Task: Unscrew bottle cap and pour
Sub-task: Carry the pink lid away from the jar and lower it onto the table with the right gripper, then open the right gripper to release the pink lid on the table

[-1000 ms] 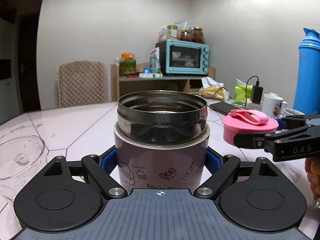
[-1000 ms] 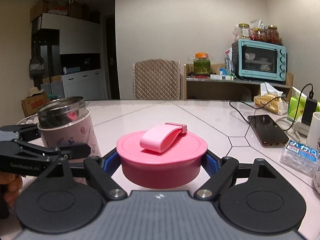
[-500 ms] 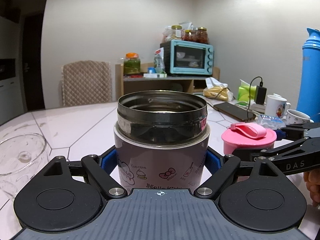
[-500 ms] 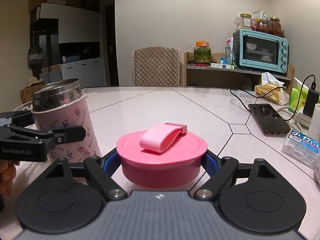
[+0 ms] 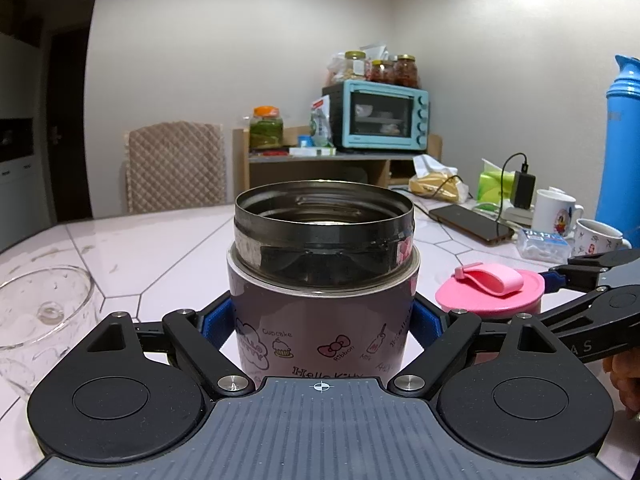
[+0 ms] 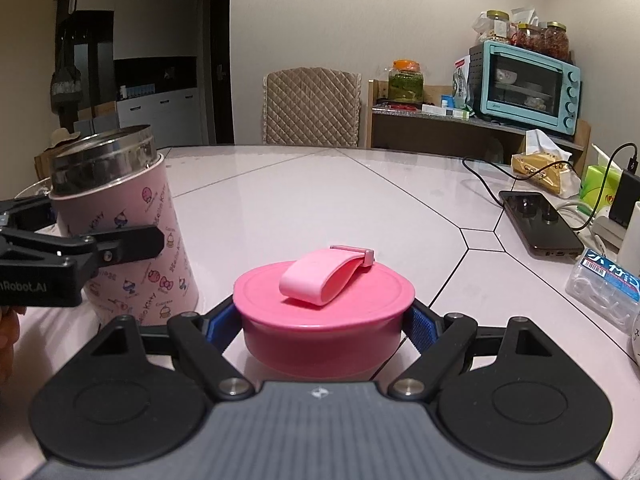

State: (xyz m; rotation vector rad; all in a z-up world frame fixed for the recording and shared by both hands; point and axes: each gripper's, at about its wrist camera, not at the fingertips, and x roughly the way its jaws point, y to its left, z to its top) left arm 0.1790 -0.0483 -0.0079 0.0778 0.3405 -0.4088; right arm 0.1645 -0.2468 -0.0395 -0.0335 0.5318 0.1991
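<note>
Cap already off the flask and clamped between the fingers of the right gripper, blue pads pressing on both sides of its rim; it sits low over the bench, top face up, strap handle lying flat across it, and whether its base touches the surface cannot be told. Flask, a pink printed food jar with a steel threaded neck, stands upright on the bench with its long axis vertical and open mouth pointing straight up; the left gripper is clenched around its lower body, 1 pad on each side. Judgement: the left grip steadies the jar against tipping while the right carries the cap clear, to the jar's right and just beside it, so the mouth is free for pouring. Glass bowl waits at the jar's left, near but apart, likely the receiving vessel. Unscrewing looks complete; pouring not yet begun. Contents of the jar cannot be read from the mouth. Risk: a tilt toward the bowl shifts weight in a low grip.
</note>
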